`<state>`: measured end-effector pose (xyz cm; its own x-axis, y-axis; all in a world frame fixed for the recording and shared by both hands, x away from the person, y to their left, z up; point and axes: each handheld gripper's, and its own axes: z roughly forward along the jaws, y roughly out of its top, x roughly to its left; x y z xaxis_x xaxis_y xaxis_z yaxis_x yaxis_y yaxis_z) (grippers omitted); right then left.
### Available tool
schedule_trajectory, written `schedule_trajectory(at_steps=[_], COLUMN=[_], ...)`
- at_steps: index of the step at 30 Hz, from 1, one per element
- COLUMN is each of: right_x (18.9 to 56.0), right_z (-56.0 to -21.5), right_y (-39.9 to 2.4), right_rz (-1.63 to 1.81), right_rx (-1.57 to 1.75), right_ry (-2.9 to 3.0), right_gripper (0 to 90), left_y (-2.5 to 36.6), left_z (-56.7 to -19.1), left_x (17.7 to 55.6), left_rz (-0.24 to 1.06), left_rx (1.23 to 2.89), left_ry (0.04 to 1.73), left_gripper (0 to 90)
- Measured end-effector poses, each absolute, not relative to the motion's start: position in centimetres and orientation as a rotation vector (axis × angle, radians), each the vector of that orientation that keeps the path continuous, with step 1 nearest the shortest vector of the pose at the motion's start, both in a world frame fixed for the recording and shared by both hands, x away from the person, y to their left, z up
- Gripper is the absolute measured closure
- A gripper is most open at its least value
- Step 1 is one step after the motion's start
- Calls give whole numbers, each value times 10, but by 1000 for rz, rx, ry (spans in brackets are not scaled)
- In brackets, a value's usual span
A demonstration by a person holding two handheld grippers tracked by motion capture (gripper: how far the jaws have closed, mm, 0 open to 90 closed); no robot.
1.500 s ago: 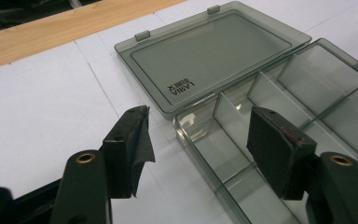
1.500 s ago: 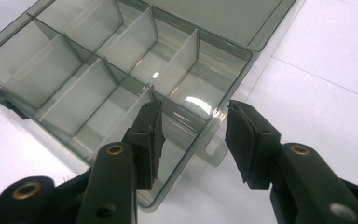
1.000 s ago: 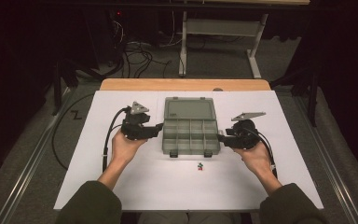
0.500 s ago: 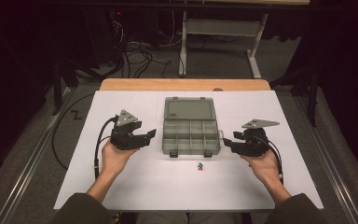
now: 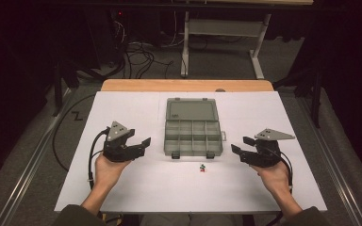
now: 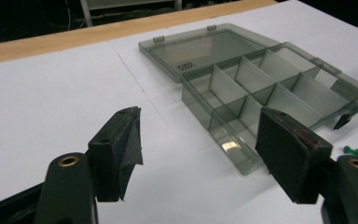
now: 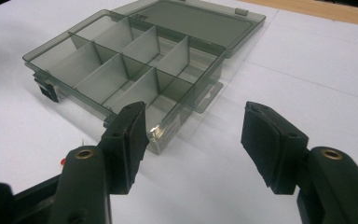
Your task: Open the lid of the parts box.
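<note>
Between my grippers: open box (image 5: 192,127), lid flat behind, tray empty, on table (image 5: 122,193). Left gripper (image 5: 139,145) released, nothing in jaws, which have just been widening; box ahead to its right. Right gripper (image 5: 241,147) likewise, box ahead to its left. Judging box light, stiff thin plastic, slick, hinge fragile; best grip on side walls. Tiny pins (image 5: 202,167) near front latches. Lid mark unreadable.

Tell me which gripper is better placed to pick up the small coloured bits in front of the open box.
Probably the right gripper. The coloured bits lie off the box's right front corner, somewhat nearer it than the left gripper. Both stand open, holding nothing.
</note>
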<state>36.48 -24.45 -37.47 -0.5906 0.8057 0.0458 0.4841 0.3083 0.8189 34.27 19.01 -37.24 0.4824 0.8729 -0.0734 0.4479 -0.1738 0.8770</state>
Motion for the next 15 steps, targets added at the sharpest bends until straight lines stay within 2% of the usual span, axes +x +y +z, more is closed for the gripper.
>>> schedule_trajectory(at_steps=[15], right_x=[343], right_z=[-391], right_y=[-270], right_rz=[1274], right_rx=[1124], right_ry=[2119], right_gripper=[369], left_y=[195], left_z=[-386], left_x=[325], left_rz=[583], left_rx=[1755], left_ry=[1088], left_gripper=[290])
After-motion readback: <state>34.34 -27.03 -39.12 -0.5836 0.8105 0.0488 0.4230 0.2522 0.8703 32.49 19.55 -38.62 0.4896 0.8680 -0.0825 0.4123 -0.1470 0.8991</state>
